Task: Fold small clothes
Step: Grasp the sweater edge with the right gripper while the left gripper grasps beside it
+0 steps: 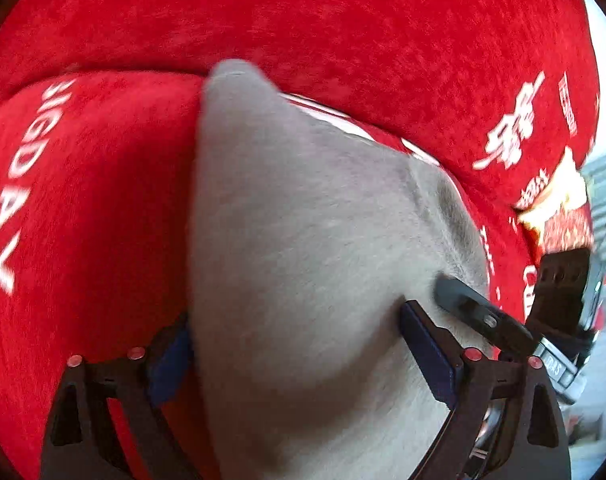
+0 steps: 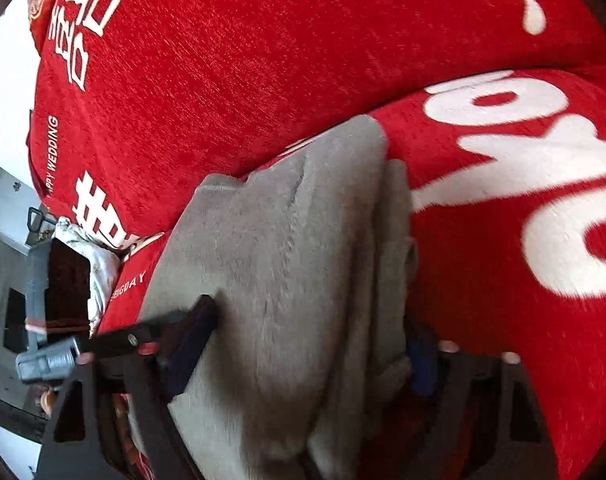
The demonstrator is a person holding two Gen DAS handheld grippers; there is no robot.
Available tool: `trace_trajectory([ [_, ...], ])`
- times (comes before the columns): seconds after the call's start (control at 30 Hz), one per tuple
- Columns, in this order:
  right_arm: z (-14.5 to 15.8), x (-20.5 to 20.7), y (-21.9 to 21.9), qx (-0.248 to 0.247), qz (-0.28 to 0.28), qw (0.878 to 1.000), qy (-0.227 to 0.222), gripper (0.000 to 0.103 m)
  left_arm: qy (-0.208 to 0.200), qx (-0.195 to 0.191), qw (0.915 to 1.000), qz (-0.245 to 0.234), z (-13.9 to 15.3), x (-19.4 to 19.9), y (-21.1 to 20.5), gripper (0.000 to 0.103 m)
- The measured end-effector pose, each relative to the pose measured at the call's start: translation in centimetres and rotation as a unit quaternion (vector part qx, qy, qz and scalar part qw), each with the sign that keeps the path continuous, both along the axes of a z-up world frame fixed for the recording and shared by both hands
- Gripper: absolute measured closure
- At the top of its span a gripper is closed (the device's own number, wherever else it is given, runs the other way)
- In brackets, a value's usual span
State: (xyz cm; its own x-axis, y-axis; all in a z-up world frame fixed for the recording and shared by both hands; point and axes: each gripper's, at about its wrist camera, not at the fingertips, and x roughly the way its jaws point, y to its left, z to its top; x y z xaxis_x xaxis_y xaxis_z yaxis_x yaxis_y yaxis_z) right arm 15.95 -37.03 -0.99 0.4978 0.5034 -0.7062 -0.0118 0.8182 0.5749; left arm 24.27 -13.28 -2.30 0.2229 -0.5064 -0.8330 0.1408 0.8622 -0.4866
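A grey fleece garment (image 1: 303, 260) lies folded on a red sofa cushion. In the left wrist view my left gripper (image 1: 295, 344) has its blue-padded fingers (image 1: 427, 352) on either side of the thick bundle, which fills the gap. In the right wrist view the same garment (image 2: 287, 264) shows as stacked layers, and my right gripper (image 2: 303, 344) straddles it with the layers pressed between its pads (image 2: 195, 332). The other gripper's dark finger shows at the cloth's edge in each view (image 1: 479, 312).
The red sofa seat (image 2: 483, 216) and backrest (image 1: 303, 20) carry white lettering. A patterned cushion (image 1: 559, 216) sits at the sofa's end. Beyond it are a white wall (image 2: 3, 80) and room floor.
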Motion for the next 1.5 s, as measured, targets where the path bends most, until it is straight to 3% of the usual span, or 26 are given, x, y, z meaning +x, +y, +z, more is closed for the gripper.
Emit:
trace_trajectory([
  [0.07,0.0,0.3,0.5,-0.021,0.010,1.000,0.002,0.039,-0.017,0.022,0.9996,-0.011,0.2,0.0,-1.0,0.019],
  [0.2,0.1,0.1,0.6,-0.029,0.014,0.999,-0.005,0.046,-0.040,0.034,0.9984,-0.019,0.6,-0.4,-1.5,0.023],
  [0.33,0.4,-0.1,1.5,-0.056,0.016,0.998,-0.006,0.046,-0.061,0.048,0.9966,-0.026,0.9,-0.9,-1.6,0.024],
  [0.5,-0.1,-0.1,1.0,-0.033,0.018,0.999,-0.007,0.039,-0.054,0.034,0.9977,-0.023,0.8,-1.2,-0.8,0.022],
  [0.6,-0.1,-0.4,1.0,-0.048,0.019,0.999,-0.015,0.039,-0.053,0.029,0.9980,-0.017,0.6,-1.4,-0.6,0.023],
  [0.67,0.4,-0.3,1.8,-0.071,0.015,0.997,-0.013,0.043,-0.061,0.036,0.9974,-0.017,1.0,-1.7,-0.9,0.035],
  [0.73,1.3,-0.5,2.7,-0.096,0.015,0.995,-0.018,0.055,-0.078,0.057,0.9950,-0.026,1.9,-2.4,-1.4,0.046],
  [0.83,2.8,-1.2,3.3,-0.110,0.013,0.994,-0.026,0.061,-0.094,0.079,0.9919,-0.031,3.2,-3.3,-1.9,0.053],
  [1.5,5.3,-8.3,7.8,-0.142,0.020,0.989,-0.023,0.062,-0.092,0.096,0.9909,-0.019,4.7,-11.1,1.3,0.055],
])
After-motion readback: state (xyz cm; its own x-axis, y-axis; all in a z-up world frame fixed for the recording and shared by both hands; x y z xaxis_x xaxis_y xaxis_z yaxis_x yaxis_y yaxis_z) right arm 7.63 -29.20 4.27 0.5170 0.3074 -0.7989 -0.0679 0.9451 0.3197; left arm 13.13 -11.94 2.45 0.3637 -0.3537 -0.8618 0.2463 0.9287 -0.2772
